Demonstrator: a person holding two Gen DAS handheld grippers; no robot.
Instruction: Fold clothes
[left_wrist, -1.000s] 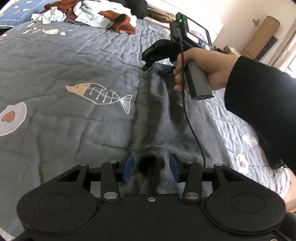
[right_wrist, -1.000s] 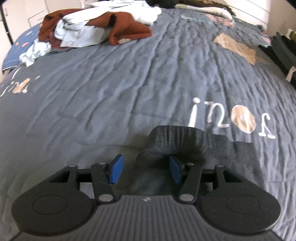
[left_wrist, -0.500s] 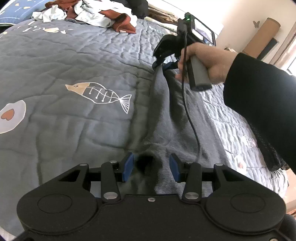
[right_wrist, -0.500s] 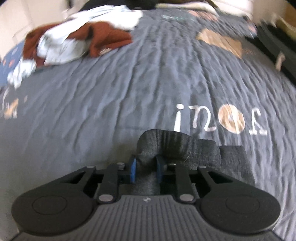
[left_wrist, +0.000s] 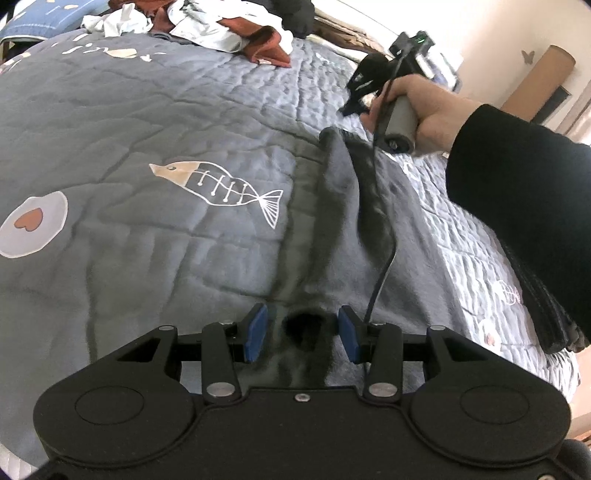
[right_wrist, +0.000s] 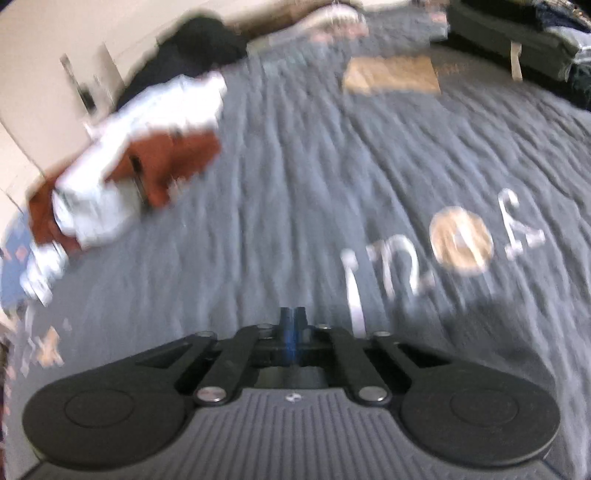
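Left wrist: my left gripper (left_wrist: 302, 334) is gaping over the dark garment (left_wrist: 332, 236) beside the fish print (left_wrist: 218, 184) | right gripper (right_wrist: 291, 317) is pinched shut, holding nothing I can see | I'm mid-fold; next needs a hem grip.

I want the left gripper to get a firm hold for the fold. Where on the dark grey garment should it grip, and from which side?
Probably the raised bunch of the dark grey garment that humps up between the open pads of the left gripper. Come straight forward along the quilt from the near end and close across it: the fabric runs lengthwise away and elsewhere lies flat.
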